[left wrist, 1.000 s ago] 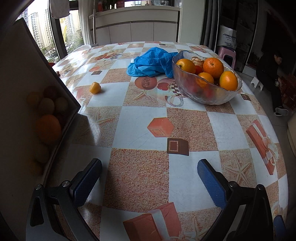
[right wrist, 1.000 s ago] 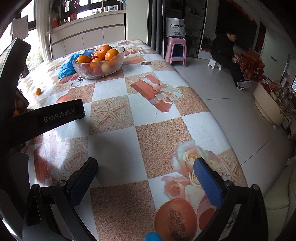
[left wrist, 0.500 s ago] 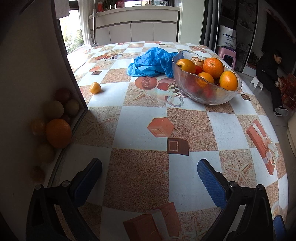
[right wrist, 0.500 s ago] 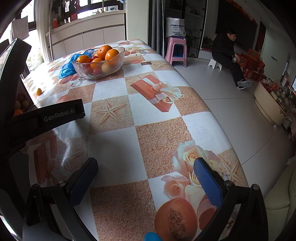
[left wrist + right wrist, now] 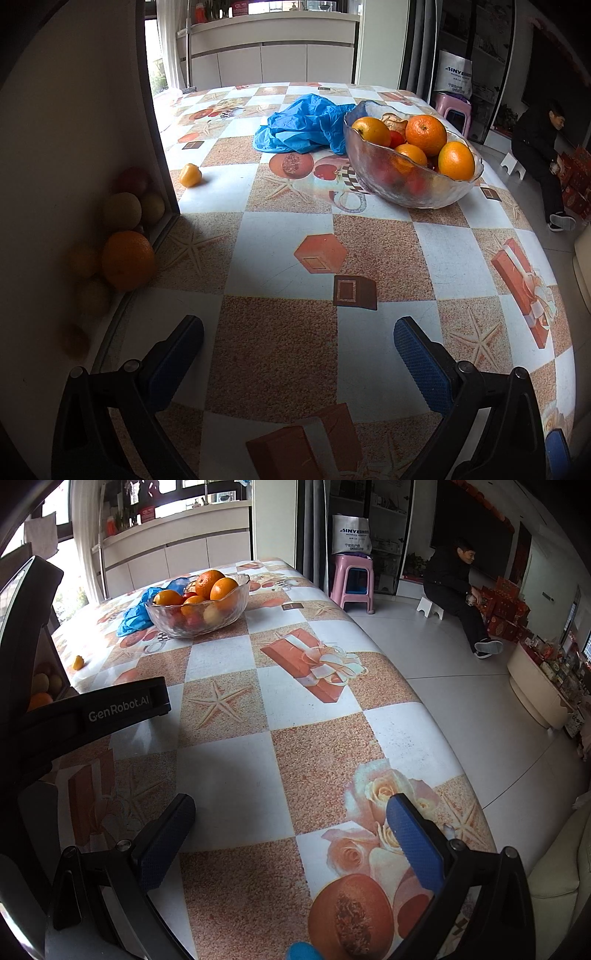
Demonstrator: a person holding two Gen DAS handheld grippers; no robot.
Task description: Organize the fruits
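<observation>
Oranges (image 5: 426, 129) fill the bowl (image 5: 391, 177) beside a blue bag (image 5: 303, 125). Left gripper (image 5: 298, 347) and right gripper (image 5: 291, 823) both gape wide, holding nothing, above the table (image 5: 280, 332).

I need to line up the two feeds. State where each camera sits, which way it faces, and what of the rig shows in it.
Left wrist: on the left gripper, low over the table, facing the glass bowl and blue bag; its two open fingers show.
Right wrist: on the right gripper, near the table's right edge, facing the same way; its open fingers and the left gripper's body show.
Shared: bowl, bag, small orange fruit, seated man.
</observation>
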